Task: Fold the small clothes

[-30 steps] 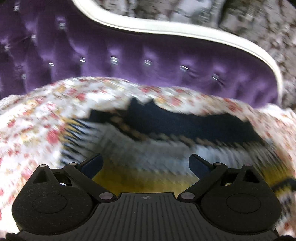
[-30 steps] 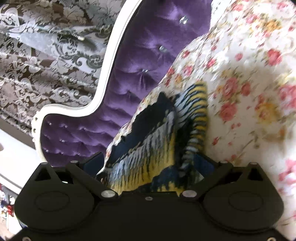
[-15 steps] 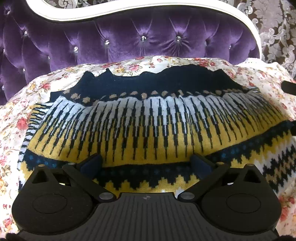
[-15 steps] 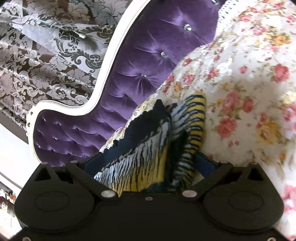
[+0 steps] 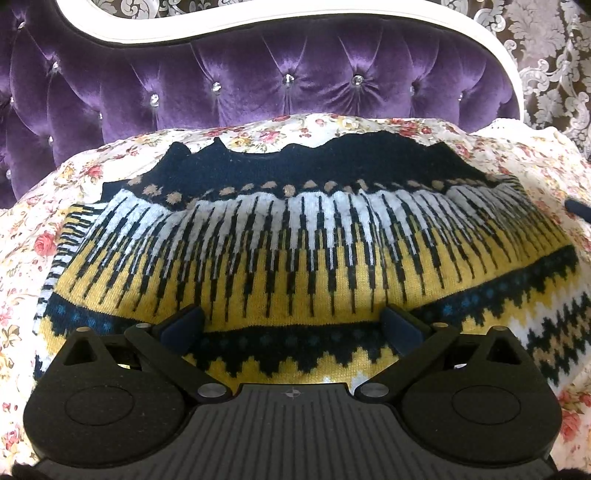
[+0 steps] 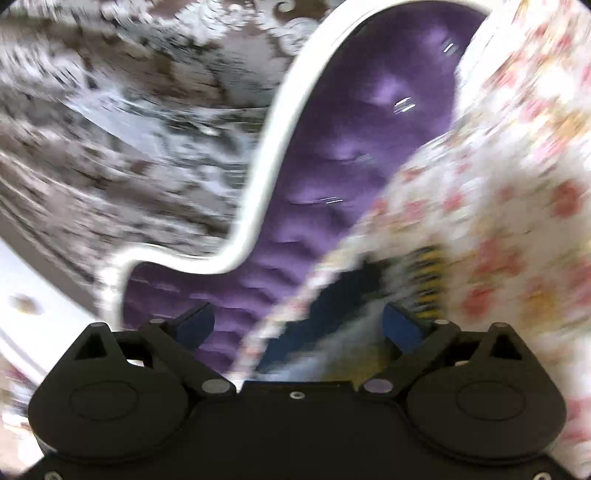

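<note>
A knitted sweater point(image 5: 295, 266) with navy, white and yellow bands lies spread flat on a floral sheet point(image 5: 33, 236). My left gripper point(image 5: 291, 326) hovers open over its near hem, with the blue pads point(image 5: 183, 325) wide apart and nothing between them. A dark blue tip point(image 5: 578, 208) at the sweater's right edge looks like part of the right gripper. The right wrist view is blurred by motion. There my right gripper point(image 6: 298, 328) is open, and the sweater's navy edge point(image 6: 332, 306) shows low between its fingers, with a striped yellow cuff point(image 6: 428, 280) beside it.
A purple tufted headboard point(image 5: 295, 85) with a white frame point(image 5: 258, 26) rises right behind the sheet. Patterned grey and brown wallpaper point(image 6: 129, 129) lies beyond it. Floral sheet surrounds the sweater on all sides.
The left view went from blurred to steady and now looks across the whole flat sweater. The right gripper is swinging fast; the sweater edge has dropped lower in its view.
</note>
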Tool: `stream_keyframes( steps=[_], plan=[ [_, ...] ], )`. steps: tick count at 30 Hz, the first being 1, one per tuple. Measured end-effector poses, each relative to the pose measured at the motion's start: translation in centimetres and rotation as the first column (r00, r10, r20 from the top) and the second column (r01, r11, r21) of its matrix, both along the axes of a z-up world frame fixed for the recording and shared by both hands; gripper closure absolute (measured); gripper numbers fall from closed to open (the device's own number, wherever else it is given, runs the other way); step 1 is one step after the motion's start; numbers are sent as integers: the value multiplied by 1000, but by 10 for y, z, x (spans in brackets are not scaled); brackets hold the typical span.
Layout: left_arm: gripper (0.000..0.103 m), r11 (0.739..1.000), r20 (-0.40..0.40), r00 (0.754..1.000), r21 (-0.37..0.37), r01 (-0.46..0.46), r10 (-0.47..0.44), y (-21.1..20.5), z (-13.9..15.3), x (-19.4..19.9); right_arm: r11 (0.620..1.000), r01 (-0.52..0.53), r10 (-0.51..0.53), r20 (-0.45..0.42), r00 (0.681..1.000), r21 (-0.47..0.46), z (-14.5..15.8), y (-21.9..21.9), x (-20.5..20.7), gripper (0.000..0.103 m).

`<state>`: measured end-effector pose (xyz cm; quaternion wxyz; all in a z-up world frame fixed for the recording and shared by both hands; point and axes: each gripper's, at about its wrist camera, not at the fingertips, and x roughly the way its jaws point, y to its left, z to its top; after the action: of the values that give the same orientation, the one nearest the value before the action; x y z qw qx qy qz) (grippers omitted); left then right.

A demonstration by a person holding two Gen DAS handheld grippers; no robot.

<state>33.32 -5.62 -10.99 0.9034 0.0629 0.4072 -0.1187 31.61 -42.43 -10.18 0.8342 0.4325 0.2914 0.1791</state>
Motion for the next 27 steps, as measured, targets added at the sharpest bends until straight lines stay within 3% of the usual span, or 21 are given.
stream_keyframes(
  steps=[3, 6, 9, 12, 15, 17, 19, 24, 27],
  plan=[
    [0, 1000, 3, 1000, -1, 0, 0, 0, 0, 0, 993, -20, 10, -81, 997, -117, -5, 3, 5, 4],
    [0, 1000, 5, 1000, -3, 1, -1, 0, 0, 0, 995, -72, 63, -112, 992, -74, -15, 9, 11, 4],
    [0, 1000, 5, 1000, -5, 3, -3, 1, 0, 0, 985, -121, 109, -98, 989, -120, -16, 24, 14, 4],
    [0, 1000, 6, 1000, -6, 4, -4, 1, 0, 0, 980, -187, 181, -83, 980, -74, -20, 37, 15, 4],
    [0, 1000, 6, 1000, -10, 4, -4, 1, 1, 0, 966, -220, 210, -89, 974, -133, -16, 49, 14, 3],
    [0, 1000, 9, 1000, -13, 3, -3, 1, 1, -1, 962, -255, 246, -99, 964, -95, -17, 52, 14, 4],
    [0, 1000, 9, 1000, -17, 5, -5, 1, 1, -1, 957, -281, 273, -110, 956, -72, -18, 54, 12, 9],
    [1, 1000, -28, 1000, -28, 5, -6, 2, 9, 5, 961, -247, 226, -167, 960, -120, -25, 54, 10, 57],
    [8, 998, -47, 999, -60, 5, -7, 1, 22, 18, 965, -242, 222, -169, 960, -106, -26, 51, 9, 58]
  ],
)
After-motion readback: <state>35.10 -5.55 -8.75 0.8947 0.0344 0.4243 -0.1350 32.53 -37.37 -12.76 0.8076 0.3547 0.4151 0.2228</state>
